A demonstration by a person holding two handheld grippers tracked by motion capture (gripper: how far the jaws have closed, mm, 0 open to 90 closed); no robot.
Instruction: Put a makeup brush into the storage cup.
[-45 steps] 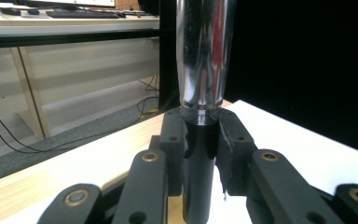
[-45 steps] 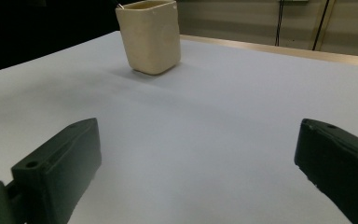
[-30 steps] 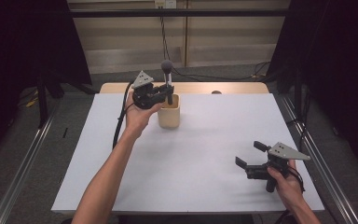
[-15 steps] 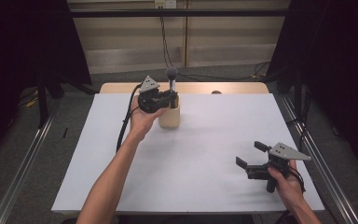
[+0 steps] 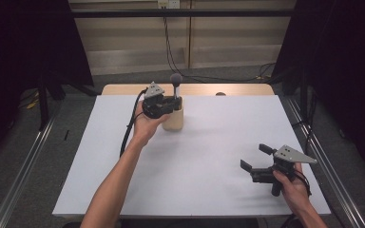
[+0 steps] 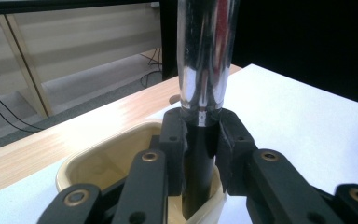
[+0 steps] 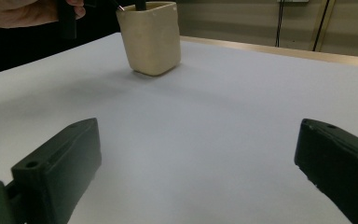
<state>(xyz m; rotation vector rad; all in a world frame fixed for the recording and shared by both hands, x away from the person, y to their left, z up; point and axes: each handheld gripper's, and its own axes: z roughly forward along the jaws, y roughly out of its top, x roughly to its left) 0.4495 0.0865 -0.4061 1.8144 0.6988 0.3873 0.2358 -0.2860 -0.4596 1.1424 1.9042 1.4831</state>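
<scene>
At the far edge of the white table (image 5: pixel 195 180), left of centre, a cream cup (image 5: pixel 175 118) stands upright, its mouth a rounded square in the left gripper view. The left gripper (image 5: pixel 171 102) sits at the cup's rim, held from the near side by the left hand (image 5: pixel 145 126), its black cable hanging toward the near-left. Its jaws are drawn narrow and clamp a tool with a shiny metal shaft (image 6: pixel 205 51); the pads (image 6: pixel 173 140) press on the darker section just below the metal. The tool stands upright, its lower end down inside the cup. In the high view the tool's top end is a dark rounded head (image 5: pixel 176 79) rising above the gripper.

Near-right corner of the table: the right gripper (image 5: pixel 257 159) is held low over the surface by the right hand (image 5: pixel 292 183), jaws spread wide with nothing between them, pointing left and toward the far side. Its own camera looks across bare white surface to the cup (image 7: pixel 150 37), well apart from it.

No brand, label or writing can be read on the cup, the tool or either gripper. A strip of wood tabletop (image 5: pixel 237 89) shows beyond the white surface.
</scene>
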